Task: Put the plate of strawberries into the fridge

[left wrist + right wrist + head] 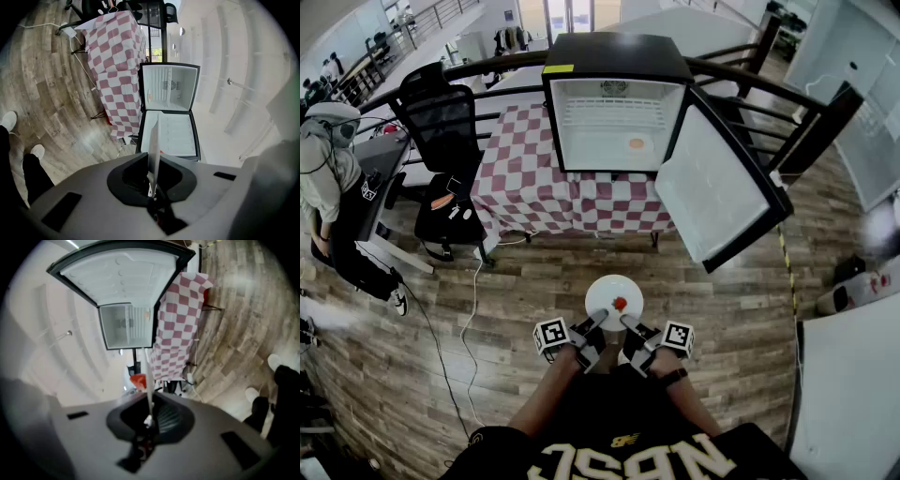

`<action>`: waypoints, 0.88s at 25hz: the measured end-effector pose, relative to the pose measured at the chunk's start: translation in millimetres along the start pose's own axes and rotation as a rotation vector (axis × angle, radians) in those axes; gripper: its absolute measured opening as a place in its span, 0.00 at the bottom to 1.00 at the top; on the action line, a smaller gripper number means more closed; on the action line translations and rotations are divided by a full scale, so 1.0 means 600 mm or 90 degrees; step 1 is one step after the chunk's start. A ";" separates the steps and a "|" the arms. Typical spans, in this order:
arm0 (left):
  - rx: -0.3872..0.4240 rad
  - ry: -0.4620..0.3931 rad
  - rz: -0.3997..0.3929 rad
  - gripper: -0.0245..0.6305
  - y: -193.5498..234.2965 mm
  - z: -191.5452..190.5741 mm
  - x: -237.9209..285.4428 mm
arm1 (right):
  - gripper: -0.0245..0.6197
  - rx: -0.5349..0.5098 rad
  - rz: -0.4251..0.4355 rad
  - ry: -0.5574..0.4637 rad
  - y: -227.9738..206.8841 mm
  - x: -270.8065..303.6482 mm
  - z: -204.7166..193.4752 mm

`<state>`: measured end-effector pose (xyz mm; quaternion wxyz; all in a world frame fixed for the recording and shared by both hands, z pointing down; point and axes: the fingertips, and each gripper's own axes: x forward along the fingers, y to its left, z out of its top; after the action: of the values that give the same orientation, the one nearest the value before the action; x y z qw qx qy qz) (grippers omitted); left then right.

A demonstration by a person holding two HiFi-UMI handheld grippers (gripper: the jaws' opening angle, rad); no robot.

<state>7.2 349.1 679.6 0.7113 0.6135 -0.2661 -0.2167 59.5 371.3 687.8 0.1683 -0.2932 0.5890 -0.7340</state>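
Head view: we hold the plate point(603, 292) well short of the fridge point(619, 56), left gripper point(597, 324) and right gripper point(629, 324) each clamped on its near rim — stiff, slick, breakable, we judge, best kept level.

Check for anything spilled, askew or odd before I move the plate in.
Nothing stands out. The plate is clamped at its near rim by the left gripper and right gripper, a strawberry sits on it, no spill shows on the floor, and the fridge door stands wide open.
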 end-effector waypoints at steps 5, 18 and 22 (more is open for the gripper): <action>-0.021 -0.011 0.012 0.10 0.016 -0.021 0.032 | 0.09 0.009 -0.016 0.009 -0.011 -0.027 0.031; -0.012 -0.041 0.013 0.10 0.019 -0.070 0.108 | 0.09 0.022 -0.001 0.030 -0.029 -0.084 0.099; -0.014 -0.057 0.019 0.09 0.027 -0.070 0.104 | 0.09 0.023 0.000 0.046 -0.036 -0.081 0.099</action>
<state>81.6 343.5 698.0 0.7085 0.5913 -0.3044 -0.2360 136.2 359.7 705.1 0.1520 -0.2635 0.5813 -0.7547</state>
